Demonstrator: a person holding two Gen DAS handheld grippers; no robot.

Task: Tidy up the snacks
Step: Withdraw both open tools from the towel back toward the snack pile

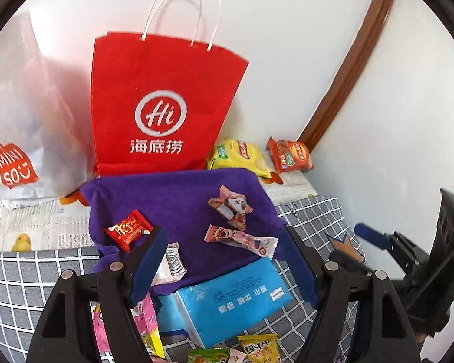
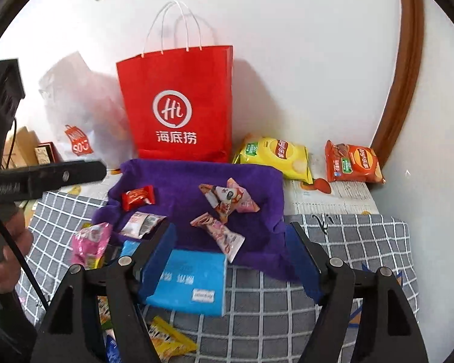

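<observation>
Left gripper (image 1: 227, 263): fingers spread, nothing between them, above the tissue pack (image 1: 230, 298).
Right gripper (image 2: 231, 260): fingers spread and empty, over the near edge of the purple cloth (image 2: 196, 181).
Snacks: a red candy (image 2: 137, 197), a panda pack (image 2: 227, 198) and a pink stick (image 2: 219, 233) lie on the cloth, probably as the sorting spot.
Chips: yellow bag (image 2: 277, 157) and orange bag (image 2: 352, 163) lie by the wall, apart from the cloth.
Red bag (image 2: 181, 106): upright behind the cloth, mouth open, perhaps to receive the snacks.
Unsorted: more packets lie on the checked cover (image 2: 272, 296) near the fingers.

Grey checked bedcover (image 2: 287, 296), purple cloth (image 2: 196, 187), blue packet (image 2: 190, 284), red bag (image 2: 178, 106)
</observation>
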